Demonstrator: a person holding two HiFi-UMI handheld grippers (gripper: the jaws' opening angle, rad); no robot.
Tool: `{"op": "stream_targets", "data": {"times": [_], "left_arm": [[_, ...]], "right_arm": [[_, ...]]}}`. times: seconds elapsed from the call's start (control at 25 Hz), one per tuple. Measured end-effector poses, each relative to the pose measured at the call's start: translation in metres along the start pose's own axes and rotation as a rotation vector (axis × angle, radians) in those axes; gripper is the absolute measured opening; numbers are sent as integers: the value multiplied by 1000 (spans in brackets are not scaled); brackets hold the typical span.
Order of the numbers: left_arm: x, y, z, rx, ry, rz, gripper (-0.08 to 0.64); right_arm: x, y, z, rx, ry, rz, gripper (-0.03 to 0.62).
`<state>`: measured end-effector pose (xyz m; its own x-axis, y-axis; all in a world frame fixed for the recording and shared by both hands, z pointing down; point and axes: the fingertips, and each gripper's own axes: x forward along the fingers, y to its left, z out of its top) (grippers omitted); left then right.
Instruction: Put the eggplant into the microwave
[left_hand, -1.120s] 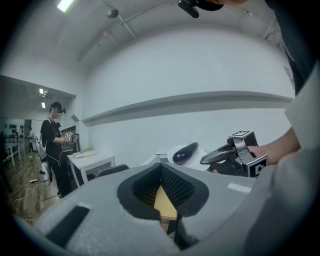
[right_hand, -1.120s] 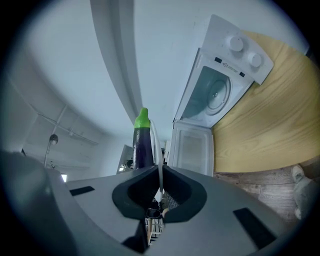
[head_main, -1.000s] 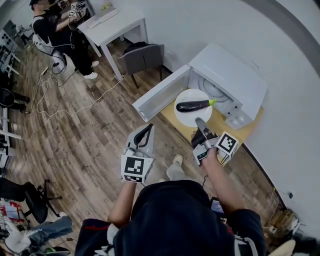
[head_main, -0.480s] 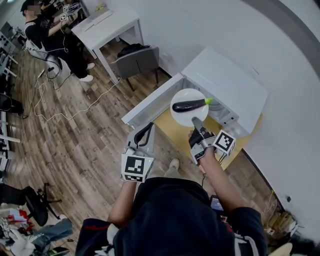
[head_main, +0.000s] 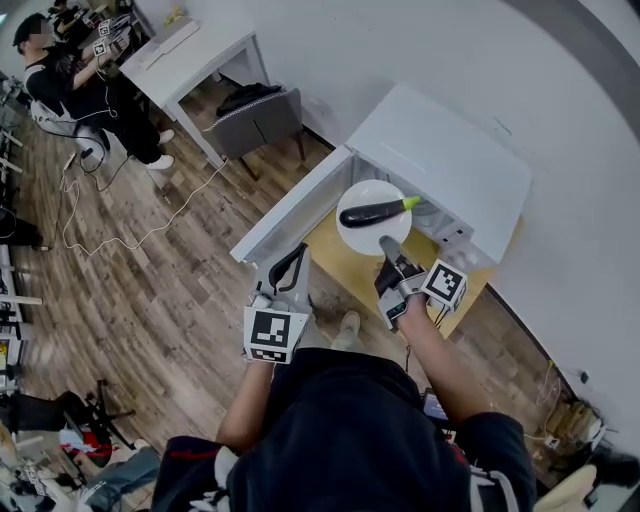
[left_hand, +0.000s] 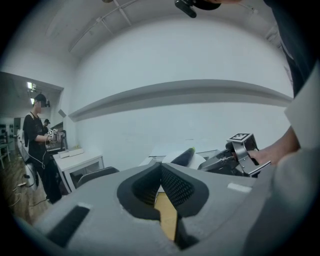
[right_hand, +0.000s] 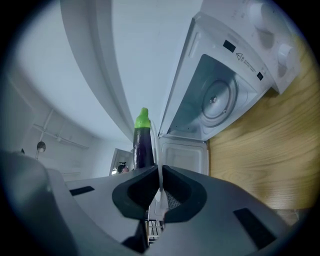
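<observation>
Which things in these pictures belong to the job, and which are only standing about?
For the job: eggplant, plate under it, open microwave, right gripper gripping the plate's rim.
Standing about: white desk, grey chair.

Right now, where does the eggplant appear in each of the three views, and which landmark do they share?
Head view: the eggplant lies across the white plate, above centre, at the open microwave.
Left gripper view: the eggplant is small, just right of centre, green tip up-right.
Right gripper view: the eggplant looks upright, left of centre, green tip on top.
Shared landmark: the white plate under it.
</observation>
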<state>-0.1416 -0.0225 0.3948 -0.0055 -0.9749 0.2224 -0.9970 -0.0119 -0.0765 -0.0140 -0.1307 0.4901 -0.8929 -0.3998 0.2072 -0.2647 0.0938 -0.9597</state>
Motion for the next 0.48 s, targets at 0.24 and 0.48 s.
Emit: {"op": "stream_targets", "data": {"times": [0.24,0.48], "left_arm": [[35,7,6,25,8,-124,14],[66,6,16,66,9,-257,14]], "right_arm": [[9,-7,3,34,-75,-26,26],[5,-23,6,77,-166,-92,25]]}}
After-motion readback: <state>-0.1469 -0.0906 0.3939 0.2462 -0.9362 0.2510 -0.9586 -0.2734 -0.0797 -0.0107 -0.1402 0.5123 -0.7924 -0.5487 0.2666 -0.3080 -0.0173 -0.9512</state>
